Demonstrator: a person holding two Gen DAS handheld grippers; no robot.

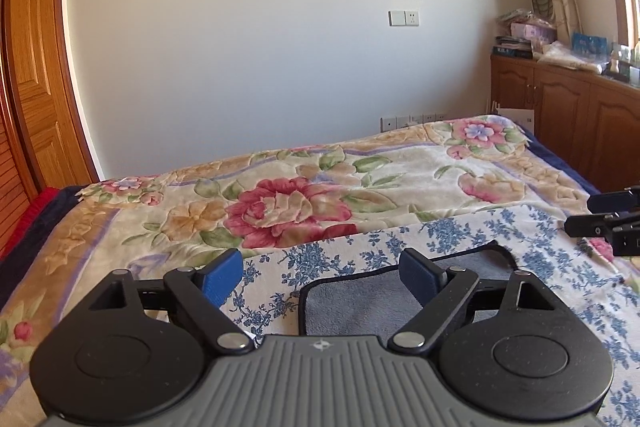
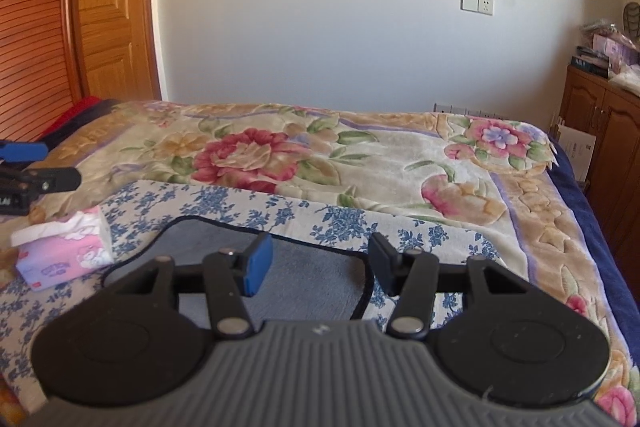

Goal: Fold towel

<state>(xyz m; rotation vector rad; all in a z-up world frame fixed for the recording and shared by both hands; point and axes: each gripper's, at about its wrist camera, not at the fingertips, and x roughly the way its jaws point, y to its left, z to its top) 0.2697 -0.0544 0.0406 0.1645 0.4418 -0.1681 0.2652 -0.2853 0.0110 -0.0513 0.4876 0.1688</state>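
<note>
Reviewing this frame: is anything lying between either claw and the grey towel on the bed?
Nothing visible does. The grey dark-edged towel lies bare on the blue-flowered white cloth, ahead of the open left claw and right claw. The pink tissue pack sits off to its left side.

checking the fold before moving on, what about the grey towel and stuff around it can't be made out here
- Grey towel with dark trim: near part hidden behind the left gripper in the left wrist view, and behind the right gripper in the right wrist view; fold state unclear.
- Pink tissue pack: print too small to read.
- Items on the wooden cabinet: small, cut by the edge.
</note>
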